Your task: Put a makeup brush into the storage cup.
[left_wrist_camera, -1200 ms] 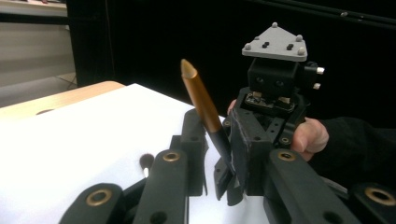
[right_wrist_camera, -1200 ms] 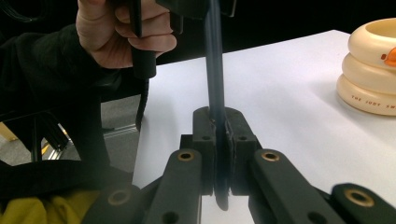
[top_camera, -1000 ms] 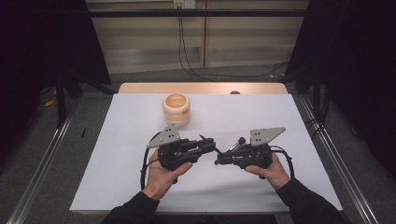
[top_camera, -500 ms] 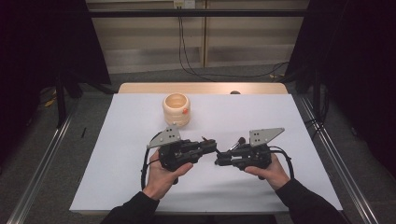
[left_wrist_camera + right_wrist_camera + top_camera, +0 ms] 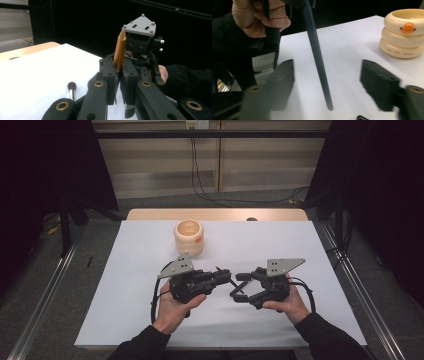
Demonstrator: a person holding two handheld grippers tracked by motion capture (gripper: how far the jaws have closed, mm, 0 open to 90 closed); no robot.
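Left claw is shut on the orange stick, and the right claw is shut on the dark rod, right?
Not quite. The right claw is open: its jaws have just been opening, and the dark rod stands between them untouched, as the right gripper view shows. The left claw is shut on the orange stick.

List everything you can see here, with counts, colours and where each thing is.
ring-stacked container: one, cream with an orange button, far side of the cover
orange-brown stick: one, pointed, clamped in the left gripper's jaws
dark rod: one, black, slender, between the right gripper's jaws, untouched
brush: one, dark head, silver ferrule, on the cover by the left gripper
cover: one, white, over the table
table: one, wood, far edge showing
left gripper: black, shut on the stick
right gripper: black, jaws just opening, now open
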